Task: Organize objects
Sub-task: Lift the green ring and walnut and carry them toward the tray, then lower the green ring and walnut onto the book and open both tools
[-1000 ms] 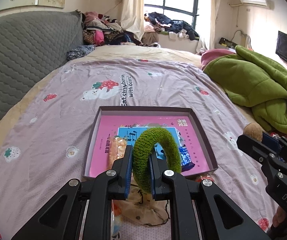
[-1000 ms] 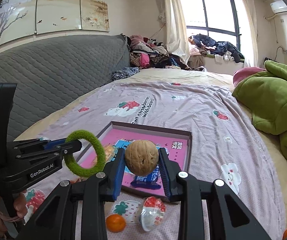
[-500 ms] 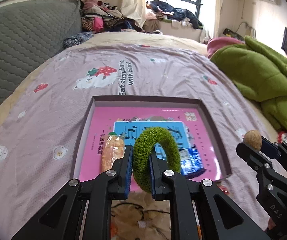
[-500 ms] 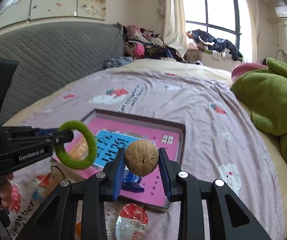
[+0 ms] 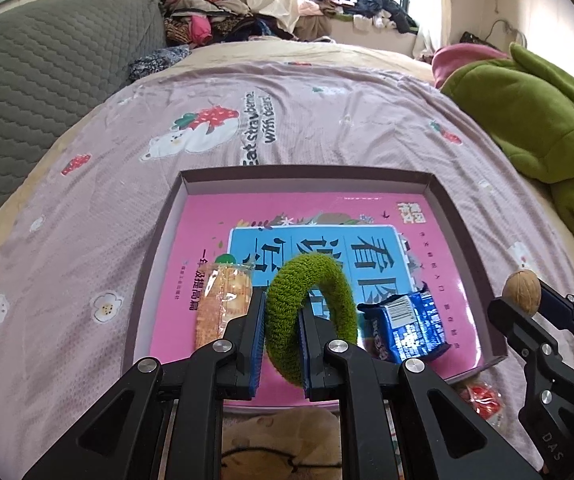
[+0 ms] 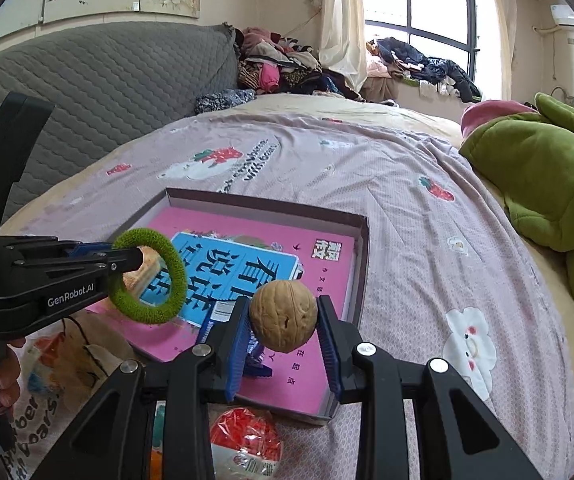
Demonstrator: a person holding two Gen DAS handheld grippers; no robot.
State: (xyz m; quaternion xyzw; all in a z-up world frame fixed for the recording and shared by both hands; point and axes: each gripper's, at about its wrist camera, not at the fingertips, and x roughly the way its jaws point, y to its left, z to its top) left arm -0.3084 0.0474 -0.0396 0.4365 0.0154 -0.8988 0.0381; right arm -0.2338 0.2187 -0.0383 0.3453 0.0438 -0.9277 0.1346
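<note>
I am holding the green fuzzy ring [image 5: 309, 316] pinched edge-on in the left gripper [image 5: 281, 344], and the right gripper [image 6: 283, 340] is clamping the walnut [image 6: 283, 316] by its sides. Both are hanging over the near end of the shallow box [image 5: 307, 174], whose pink floor lies ahead of and below the jaws. I am judging the walnut the bigger risk: round and hard, it could roll on release and hop the low rim just right of my right jaws. The ring could snag on the pads. The orange snack packet [image 5: 223, 304] and blue wrapper [image 5: 403, 328] are crowding the floor beneath the left jaws; open room is lying further ahead.
</note>
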